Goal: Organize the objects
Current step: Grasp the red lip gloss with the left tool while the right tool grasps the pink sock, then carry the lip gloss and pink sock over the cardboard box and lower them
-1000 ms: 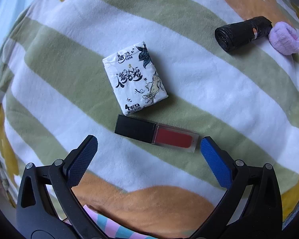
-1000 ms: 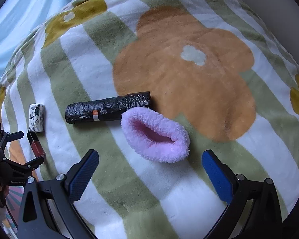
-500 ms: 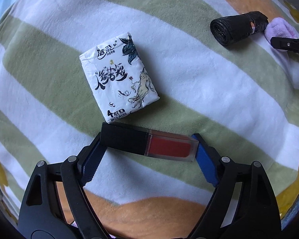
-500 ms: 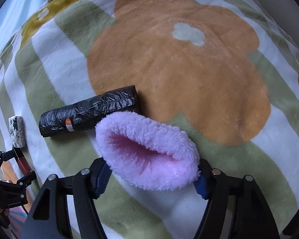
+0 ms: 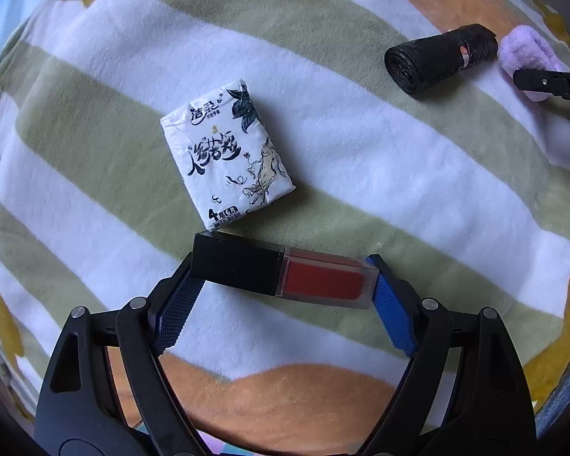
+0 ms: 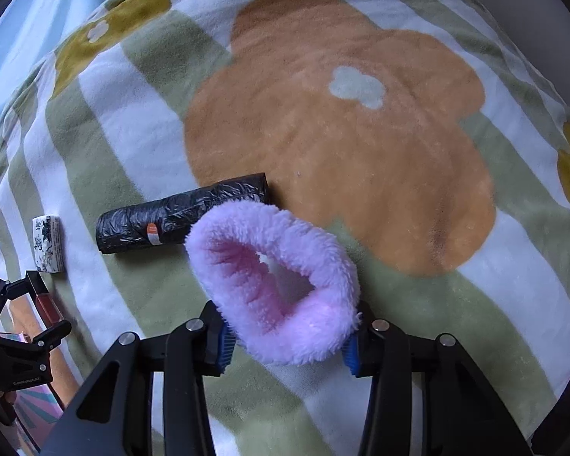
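So I've got one thing in each hand at this point. My left gripper (image 5: pixel 283 279) is pinching the lip gloss (image 5: pixel 283 275) end to end, one blue pad on the black cap and the other on the clear end with the red inside, and the tube sits crosswise between the fingers just in front of the tissue pack (image 5: pixel 226 154), whose near corner almost touches the cap. My right gripper (image 6: pixel 288 342) is squeezed onto the fuzzy pink sock (image 6: pixel 273 281), open cuff facing the camera, and it looks lifted a bit off the striped blanket (image 6: pixel 342 133) (hard to be sure with this lens). The black roll of trash bags (image 6: pixel 178 218) lies right behind the sock, close enough that the fluff overlaps its end in my view. I'd call this the pick-up step, both grabs made, nothing placed anywhere yet. Next move as I see it: lift both straight up so I don't drag the tissue pack or nudge the roll, then carry them to wherever they belong (no bin or tray shows in either view, so I can't say where). The end-to-end grip on the gloss looks like it could pivot, so slow and level.
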`<state>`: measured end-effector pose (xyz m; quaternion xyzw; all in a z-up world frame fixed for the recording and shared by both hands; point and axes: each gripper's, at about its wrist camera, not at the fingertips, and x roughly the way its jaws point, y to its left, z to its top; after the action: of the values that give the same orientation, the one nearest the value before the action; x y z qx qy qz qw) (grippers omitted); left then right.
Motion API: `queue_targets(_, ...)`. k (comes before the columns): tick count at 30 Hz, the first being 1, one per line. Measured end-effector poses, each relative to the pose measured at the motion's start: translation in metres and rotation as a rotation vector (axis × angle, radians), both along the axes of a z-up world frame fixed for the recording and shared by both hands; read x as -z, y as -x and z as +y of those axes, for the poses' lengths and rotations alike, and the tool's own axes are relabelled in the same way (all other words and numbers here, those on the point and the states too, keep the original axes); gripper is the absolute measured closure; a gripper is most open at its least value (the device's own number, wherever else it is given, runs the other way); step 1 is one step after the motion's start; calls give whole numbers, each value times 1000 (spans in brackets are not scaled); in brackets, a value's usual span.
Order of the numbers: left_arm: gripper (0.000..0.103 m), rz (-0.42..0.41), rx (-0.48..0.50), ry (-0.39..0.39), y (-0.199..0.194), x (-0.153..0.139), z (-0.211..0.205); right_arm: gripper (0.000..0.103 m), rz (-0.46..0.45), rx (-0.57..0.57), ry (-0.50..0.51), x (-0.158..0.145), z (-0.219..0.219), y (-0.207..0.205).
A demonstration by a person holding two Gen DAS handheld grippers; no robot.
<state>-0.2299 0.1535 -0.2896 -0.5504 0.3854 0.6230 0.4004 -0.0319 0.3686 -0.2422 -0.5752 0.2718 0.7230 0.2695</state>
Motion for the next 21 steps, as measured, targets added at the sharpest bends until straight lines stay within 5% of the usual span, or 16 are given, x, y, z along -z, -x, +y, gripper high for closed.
queue_targets(11, 20, 29, -117, -83, -12, -56, -19, 62, 55, -140, -23, -66, -28, -6)
queue_targets(21, 20, 68, -367, -217, -66, -141, -37, 62, 125, -369, -34, -129, -79, 25)
